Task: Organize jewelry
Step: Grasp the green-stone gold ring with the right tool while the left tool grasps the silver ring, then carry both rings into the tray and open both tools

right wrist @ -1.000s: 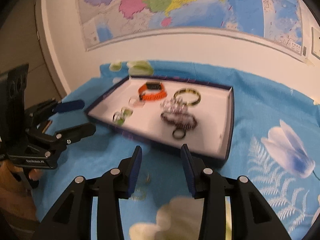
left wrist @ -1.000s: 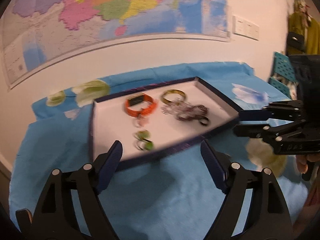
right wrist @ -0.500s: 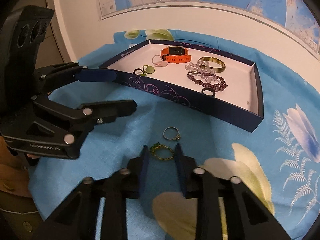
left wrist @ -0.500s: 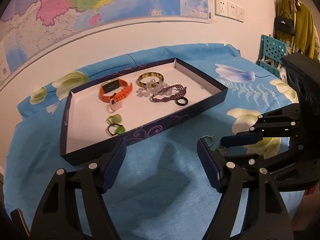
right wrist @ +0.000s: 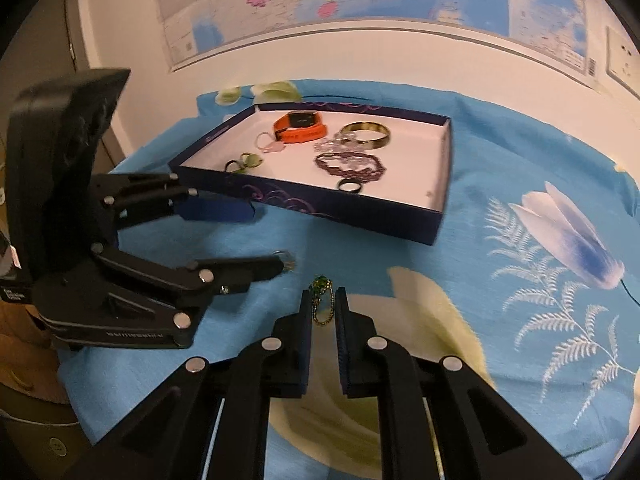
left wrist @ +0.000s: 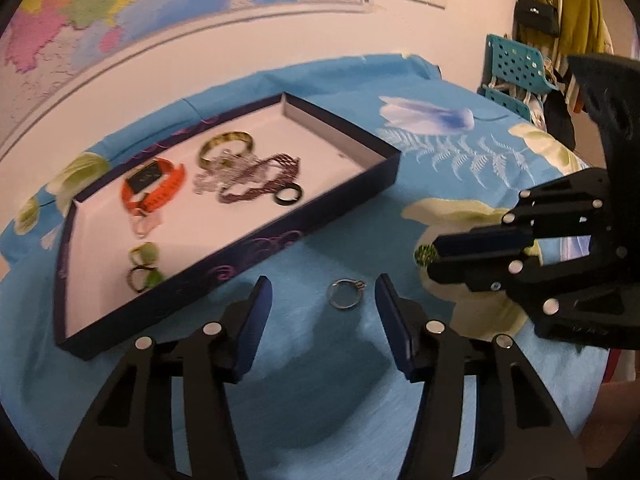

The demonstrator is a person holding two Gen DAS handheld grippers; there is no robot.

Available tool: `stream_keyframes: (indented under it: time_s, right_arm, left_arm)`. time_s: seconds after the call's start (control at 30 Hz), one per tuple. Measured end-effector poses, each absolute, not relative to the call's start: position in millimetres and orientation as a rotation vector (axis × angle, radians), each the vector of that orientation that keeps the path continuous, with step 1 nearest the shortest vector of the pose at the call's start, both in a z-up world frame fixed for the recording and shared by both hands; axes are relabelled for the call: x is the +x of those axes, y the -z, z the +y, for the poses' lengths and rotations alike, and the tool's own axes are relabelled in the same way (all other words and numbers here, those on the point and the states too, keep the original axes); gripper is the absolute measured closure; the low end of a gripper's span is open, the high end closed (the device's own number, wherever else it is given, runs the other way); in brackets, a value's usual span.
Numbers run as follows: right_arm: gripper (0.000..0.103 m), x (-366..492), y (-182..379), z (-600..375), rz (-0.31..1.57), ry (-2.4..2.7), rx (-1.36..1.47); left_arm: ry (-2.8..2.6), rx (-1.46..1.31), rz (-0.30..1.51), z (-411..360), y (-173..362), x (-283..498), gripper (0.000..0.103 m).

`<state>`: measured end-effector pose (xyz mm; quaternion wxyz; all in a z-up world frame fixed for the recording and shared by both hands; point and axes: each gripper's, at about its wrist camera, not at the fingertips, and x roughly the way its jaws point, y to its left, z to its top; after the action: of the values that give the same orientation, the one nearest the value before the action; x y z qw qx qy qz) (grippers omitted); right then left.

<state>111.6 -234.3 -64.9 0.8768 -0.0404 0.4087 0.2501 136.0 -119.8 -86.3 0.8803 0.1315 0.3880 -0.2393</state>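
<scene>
A dark blue tray (left wrist: 328, 210) (right wrist: 360, 210) on the blue floral cloth holds an orange watch (left wrist: 154, 188) (right wrist: 300, 126), a gold bangle (left wrist: 226, 146) (right wrist: 366, 134), a purple bead bracelet (left wrist: 260, 184) (right wrist: 352, 164), a black ring (left wrist: 287, 196) (right wrist: 349, 186) and green rings (left wrist: 146, 266). A silver ring (left wrist: 345, 294) lies on the cloth between the fingers of my open left gripper (left wrist: 322, 300). My right gripper (right wrist: 323, 298) (left wrist: 434, 256) is nearly shut around a green-and-gold ring (right wrist: 322, 300) (left wrist: 425, 255) on the cloth.
A map hangs on the wall behind the table. A teal chair (left wrist: 516, 68) and hanging clothes (left wrist: 560, 4) stand at the far right. A wooden cabinet (right wrist: 24, 320) is at the left of the table.
Both grippers moved down and forward to the loose rings on the cloth. The right gripper's jaws narrowed around the green-and-gold ring. The left gripper now brackets the silver ring.
</scene>
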Motion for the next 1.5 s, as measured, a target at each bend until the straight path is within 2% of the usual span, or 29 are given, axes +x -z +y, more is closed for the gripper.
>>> stream_keyframes:
  time_s: [0.07,0.23,0.3,0.37,0.53,1.1,1.5]
  right_arm:
    - [0.093,111,64,-238,0.850,-0.518,-0.078]
    - [0.093,112,61,-243,0.835,-0.523,-0.063]
    - [0.093,113,60,-242,0.828,-0.527,-0.064]
    - [0.093,114,58,-242,0.816,-0.531,-0.060]
    - [0.093,115,51,-241,0.795,-0.538,-0.054]
    - [0.093,140,29,-222,0.727,-0.562,-0.058]
    - [0.093,169,28,-206,0.736,-0.574,-0.053]
  left_arm:
    - [0.502,0.278,0.835,-125,91,140,0.061]
    - [0.498,0.253,0.864,-124,96,146,0.066]
    - [0.489,0.253,0.862,-125,96,146,0.072]
    - [0.488,0.260,0.858,-126,96,145,0.083]
    - [0.485,0.250,0.848,-125,93,141,0.086]
    - [0.398,0.160,0.706,-72,43,136,0.086]
    - [0.325,0.161,0.663,-57,32,155,0.086]
